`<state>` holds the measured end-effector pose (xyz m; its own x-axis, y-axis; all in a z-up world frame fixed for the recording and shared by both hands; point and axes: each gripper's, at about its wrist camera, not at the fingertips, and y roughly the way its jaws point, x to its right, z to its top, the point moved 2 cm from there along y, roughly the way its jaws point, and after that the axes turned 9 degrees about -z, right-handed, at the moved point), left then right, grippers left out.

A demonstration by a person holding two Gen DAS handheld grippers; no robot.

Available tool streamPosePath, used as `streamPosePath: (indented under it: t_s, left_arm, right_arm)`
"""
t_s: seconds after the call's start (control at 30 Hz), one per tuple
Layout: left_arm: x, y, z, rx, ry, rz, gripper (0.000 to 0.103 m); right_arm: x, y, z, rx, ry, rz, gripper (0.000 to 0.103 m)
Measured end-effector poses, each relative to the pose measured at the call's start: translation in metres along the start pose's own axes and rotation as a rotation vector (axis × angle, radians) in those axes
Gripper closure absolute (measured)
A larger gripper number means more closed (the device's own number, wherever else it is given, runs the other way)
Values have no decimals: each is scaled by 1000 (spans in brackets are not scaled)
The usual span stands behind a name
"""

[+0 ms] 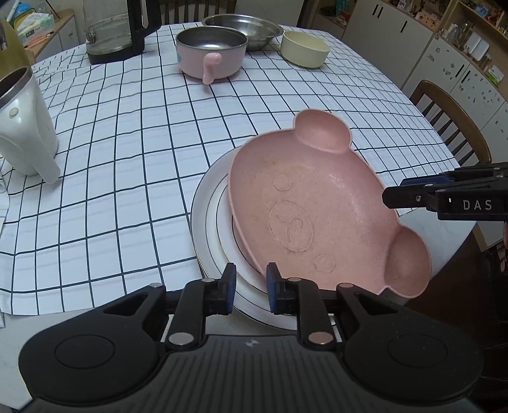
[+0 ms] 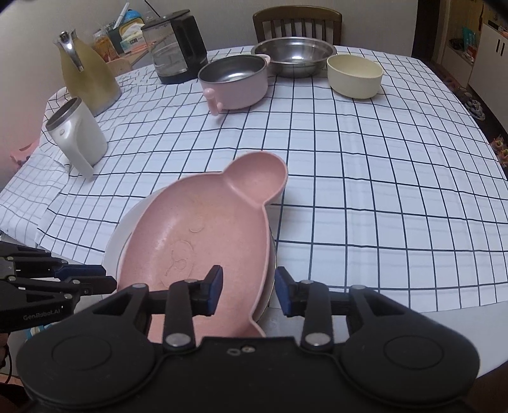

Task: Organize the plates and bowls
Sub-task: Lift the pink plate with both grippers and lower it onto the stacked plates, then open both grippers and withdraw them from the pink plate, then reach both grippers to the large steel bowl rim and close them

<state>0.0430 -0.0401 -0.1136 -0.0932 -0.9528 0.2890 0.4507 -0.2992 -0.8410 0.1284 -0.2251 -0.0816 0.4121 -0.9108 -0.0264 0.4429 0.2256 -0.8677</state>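
Note:
A pink bear-shaped plate [image 1: 317, 203] [image 2: 203, 241] lies tilted on a white plate [image 1: 212, 216] [image 2: 120, 241] near the table's front edge. My left gripper [image 1: 250, 286] stands open, its pads on either side of the white plate's near rim, beside the pink plate's edge. My right gripper [image 2: 249, 289] is open too, with the pink plate's rim between its pads but not pressed; in the left wrist view it comes in from the right [image 1: 390, 197]. At the far end stand a pink pot with a handle [image 1: 211, 52] [image 2: 235, 79], a steel bowl [image 1: 244, 27] [image 2: 293, 57] and a cream bowl [image 1: 304, 47] [image 2: 354, 74].
A white jug [image 1: 25, 127] [image 2: 79, 139] stands at the left of the checked tablecloth [image 1: 127, 143]. Behind it are a yellow thermos [image 2: 85, 73] and a glass kettle [image 1: 120, 31] [image 2: 177, 47]. Wooden chairs [image 1: 454, 120] [image 2: 297, 22] flank the table.

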Motion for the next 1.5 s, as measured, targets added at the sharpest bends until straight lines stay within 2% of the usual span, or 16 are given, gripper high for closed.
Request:
streamPosePath:
  t_s: [0.1,0.17,0.2,0.33,0.4,0.47,0.5,0.7,0.9,0.97,1.2,1.3,1.5]
  left_arm:
    - [3,-9,2,35,5,0,67]
    - [5,-16,4,68,8,0,42]
    - [7,-21,5,93,12,4,38]
    - [13,-33,13,143,23,8,37]
    - [16,-38,18,172,29,12,37]
    - [19,-43,23,202,42,16,37]
    - [21,-45,26,218,50,15,37]
    - [36,-59,39,312,91,-2,26]
    - [50,-64,58,367,111,-12,23]
    - [55,-63,66,384,118,-9,23]
    - [71,-51,104,424,101,4,21]
    - [80,-43,127,440,98,34,16]
    - [86,-20,182,475,46,88,15]
  right_arm:
    - [-2,-7,0,18,-2,6,62]
    - [-4,-12,0,34,-4,14,58]
    - [-6,-15,0,44,-8,16,57]
    - [-11,-26,0,83,-20,24,54]
    - [-13,-33,2,105,-19,33,49]
    - [-14,-42,5,138,-16,43,39]
    - [-15,-46,5,152,-15,45,39]
    - [-16,-65,12,215,-15,58,29]
    - [-9,-80,24,276,-16,55,12]
    - [-4,-84,29,300,-13,53,4]
    - [25,-82,55,342,-6,41,0]
    - [41,-79,75,350,-19,35,0]
    - [73,-62,127,367,-63,27,0]
